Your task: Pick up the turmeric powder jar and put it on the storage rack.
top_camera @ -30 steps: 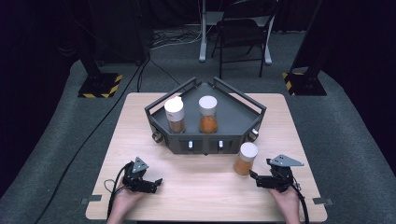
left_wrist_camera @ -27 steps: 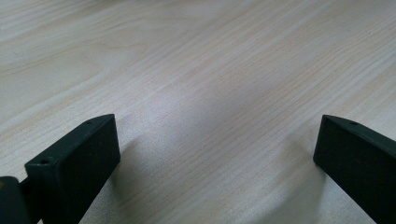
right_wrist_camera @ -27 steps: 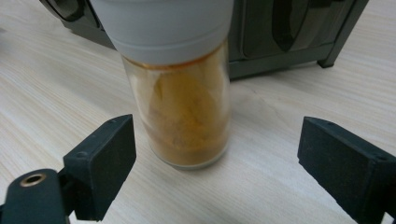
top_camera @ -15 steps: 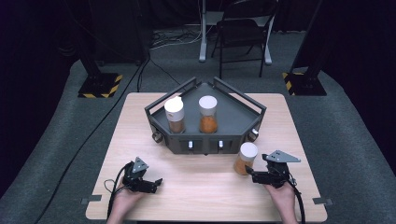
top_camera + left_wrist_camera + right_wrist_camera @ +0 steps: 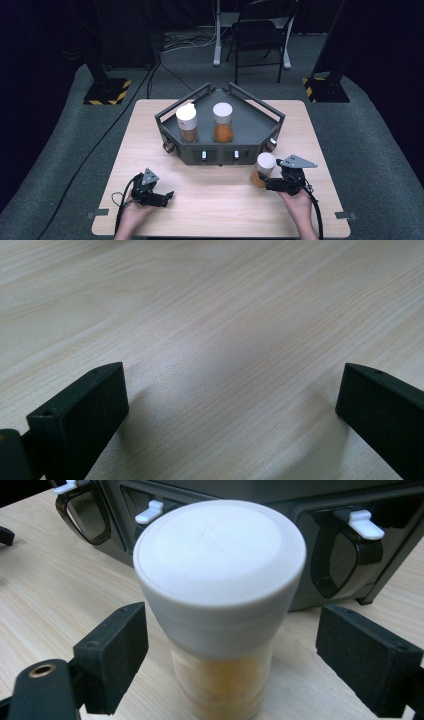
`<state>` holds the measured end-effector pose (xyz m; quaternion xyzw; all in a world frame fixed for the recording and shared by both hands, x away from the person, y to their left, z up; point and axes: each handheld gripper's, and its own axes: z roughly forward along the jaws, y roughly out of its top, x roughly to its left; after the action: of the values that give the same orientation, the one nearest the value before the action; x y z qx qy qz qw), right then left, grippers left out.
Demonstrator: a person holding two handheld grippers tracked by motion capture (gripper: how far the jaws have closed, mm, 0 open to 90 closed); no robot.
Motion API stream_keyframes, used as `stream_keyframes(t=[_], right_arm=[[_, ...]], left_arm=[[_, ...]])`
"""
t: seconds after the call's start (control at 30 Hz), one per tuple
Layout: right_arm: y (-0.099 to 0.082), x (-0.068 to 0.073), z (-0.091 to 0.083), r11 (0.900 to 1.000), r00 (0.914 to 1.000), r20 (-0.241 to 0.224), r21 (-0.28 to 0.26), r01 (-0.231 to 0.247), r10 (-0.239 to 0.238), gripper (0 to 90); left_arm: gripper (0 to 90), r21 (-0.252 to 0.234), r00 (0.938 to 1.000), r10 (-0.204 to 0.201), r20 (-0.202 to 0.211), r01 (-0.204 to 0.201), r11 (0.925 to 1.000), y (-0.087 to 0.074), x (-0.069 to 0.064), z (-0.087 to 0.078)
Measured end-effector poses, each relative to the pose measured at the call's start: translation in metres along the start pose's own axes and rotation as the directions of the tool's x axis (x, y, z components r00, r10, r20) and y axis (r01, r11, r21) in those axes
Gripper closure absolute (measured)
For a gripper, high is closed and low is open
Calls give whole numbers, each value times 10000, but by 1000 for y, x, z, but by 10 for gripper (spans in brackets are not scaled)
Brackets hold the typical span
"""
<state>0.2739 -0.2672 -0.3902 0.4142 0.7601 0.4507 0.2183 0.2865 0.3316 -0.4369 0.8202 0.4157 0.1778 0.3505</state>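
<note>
A clear jar with a white cap and orange contents [image 5: 262, 169] stands on the wooden table [image 5: 220, 205], just in front of the tray's right front corner. My right gripper [image 5: 267, 183] is open around it. In the right gripper view the jar [image 5: 220, 580] stands upright between the two jaws, with a gap on each side. My left gripper [image 5: 168, 196] rests low at the table's front left. It is open, with only bare wood between its jaws [image 5: 232, 390].
A dark grey angular tray [image 5: 250, 117] sits mid-table and holds two more white-capped jars, one brown [image 5: 187, 122] and one orange [image 5: 222, 121]. Its front wall [image 5: 280, 505] with white latches [image 5: 365, 522] stands right behind the gripped-around jar. A chair [image 5: 260, 30] is beyond the table.
My right gripper has slid left toward the jar, which now stands between its jaws. The left gripper has stayed put.
</note>
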Motion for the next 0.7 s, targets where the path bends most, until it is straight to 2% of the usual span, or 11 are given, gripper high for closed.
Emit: stream_keyframes(t=[0.23, 0.33, 0.4, 0.5, 0.7], right_arm=[[4, -3, 5, 10000, 9999, -125, -92, -38, 37, 177], [4, -8, 7, 9999, 9994, -333, -136, -106, 102, 221], [4, -10, 8, 9998, 9987, -510, -185, -82, 72, 286], [5, -2, 8, 9994, 9993, -271, -242, 257, -263, 331], [11, 1, 9, 9996, 9995, -139, -83, 270, -271, 334]], left_arm=[[6, 0, 10000, 1, 0, -1, 10000, 0, 0, 0], [6, 0, 10000, 0, 0, 0, 10000, 0, 0, 0], [6, -6, 10000, 4, 2, -4, 10000, 0, 0, 0], [6, -5, 10000, 5, 2, -5, 10000, 0, 0, 0], [6, -6, 10000, 4, 3, -4, 10000, 0, 0, 0]])
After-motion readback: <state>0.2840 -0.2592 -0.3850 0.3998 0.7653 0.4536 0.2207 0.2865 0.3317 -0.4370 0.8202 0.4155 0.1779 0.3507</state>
